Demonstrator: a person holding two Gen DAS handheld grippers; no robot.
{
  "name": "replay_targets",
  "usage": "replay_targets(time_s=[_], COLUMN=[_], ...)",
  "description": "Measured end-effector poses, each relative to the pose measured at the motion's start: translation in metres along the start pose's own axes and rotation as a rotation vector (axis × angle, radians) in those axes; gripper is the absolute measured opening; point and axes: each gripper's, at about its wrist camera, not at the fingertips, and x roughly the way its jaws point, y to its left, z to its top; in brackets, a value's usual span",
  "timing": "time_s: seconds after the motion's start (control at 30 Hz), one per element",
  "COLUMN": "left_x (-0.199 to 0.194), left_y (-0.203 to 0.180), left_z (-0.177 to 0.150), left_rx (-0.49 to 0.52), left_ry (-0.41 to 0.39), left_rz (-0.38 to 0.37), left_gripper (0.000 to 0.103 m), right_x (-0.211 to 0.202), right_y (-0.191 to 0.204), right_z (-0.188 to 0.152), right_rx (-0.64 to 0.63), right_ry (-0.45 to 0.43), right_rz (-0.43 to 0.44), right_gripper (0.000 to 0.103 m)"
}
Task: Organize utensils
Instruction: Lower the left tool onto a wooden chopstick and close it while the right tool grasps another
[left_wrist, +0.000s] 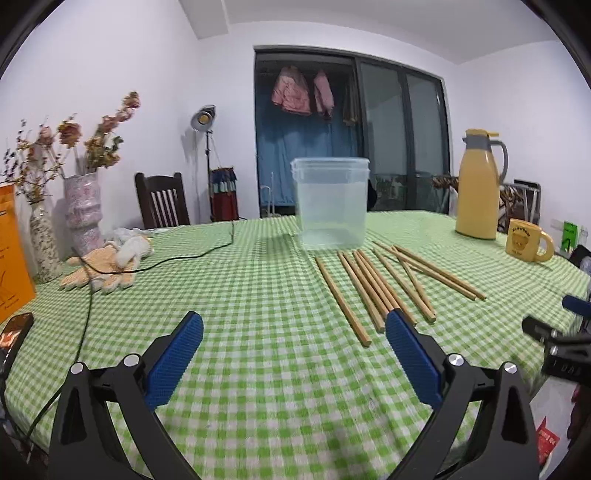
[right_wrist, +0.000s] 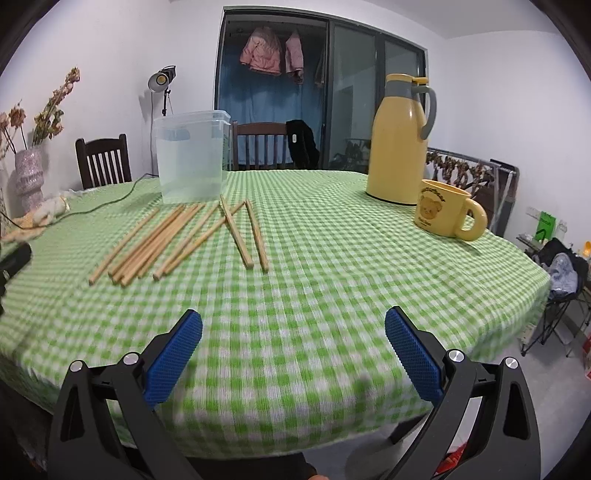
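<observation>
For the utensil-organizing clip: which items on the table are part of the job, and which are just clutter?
Part of the job:
chopsticks, lying loose on the tablecloth
clear plastic container, upright just behind them
left gripper and right gripper, both open and holding nothing

Just lying about:
yellow thermos
yellow mug
work gloves
flower vases
black cable

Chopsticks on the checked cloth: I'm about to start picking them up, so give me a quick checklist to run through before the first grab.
1. Left hand-held gripper open, holding nothing: ok.
2. Right hand-held gripper open, holding nothing: ok.
3. Clear container upright, lid off, looks empty: ok.
4. Chopsticks all on the tablecloth, none in the container: ok.
5. Chopsticks lying separately: not ok, some cross near the right end.
6. Black cable away from the chopsticks: ok.
</observation>
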Motion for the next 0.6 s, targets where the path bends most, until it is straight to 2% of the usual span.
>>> replay_targets(time_s=[0.13, 0.2, 0.23, 0.3, 0.4, 0.47, 0.5, 0.57, 0.6], left_x=[0.011, 0.023, 0.028, 0.043, 0.064, 0.085, 0.101, 0.118, 0.127], left_y=[-0.001, -0.004, -0.004, -0.006, -0.004, 0.000, 0.003, 0.006, 0.007], left_z=[0.012, 0.023, 0.027, 0.037, 0.048, 0.051, 0.051, 0.049, 0.048], left_rx=[0.004, 0.030, 0.042, 0.048, 0.016, -0.030, -0.072, -0.122, -0.137], left_ry=[0.022, 0.077, 0.106, 0.156, 0.215, 0.282, 0.345, 0.404, 0.438], left_rz=[-0.011, -0.050, -0.050, -0.049, -0.094, -0.089, -0.096, -0.106, -0.116], left_gripper=[0.096, 0.096, 0.096, 0.096, 0.096, 0.096, 0.096, 0.085, 0.082], right_x=[0.023, 0.040, 0.050, 0.059, 0.070, 0.081, 0.086, 0.103, 0.110], right_y=[-0.006, -0.013, -0.018, -0.022, -0.019, -0.013, -0.011, -0.006, -0.006], right_z=[0.022, 0.033, 0.041, 0.051, 0.069, 0.075, 0.077, 0.081, 0.082], right_rx=[-0.018, -0.001, 0.014, 0.018, -0.039, -0.099, -0.120, -0.161, -0.164], right_ry=[0.043, 0.107, 0.154, 0.192, 0.179, 0.186, 0.187, 0.212, 0.224], right_rz=[0.084, 0.116, 0.162, 0.198, 0.174, 0.159, 0.165, 0.132, 0.142], right_gripper=[0.095, 0.095, 0.095, 0.095, 0.095, 0.095, 0.095, 0.095, 0.095])
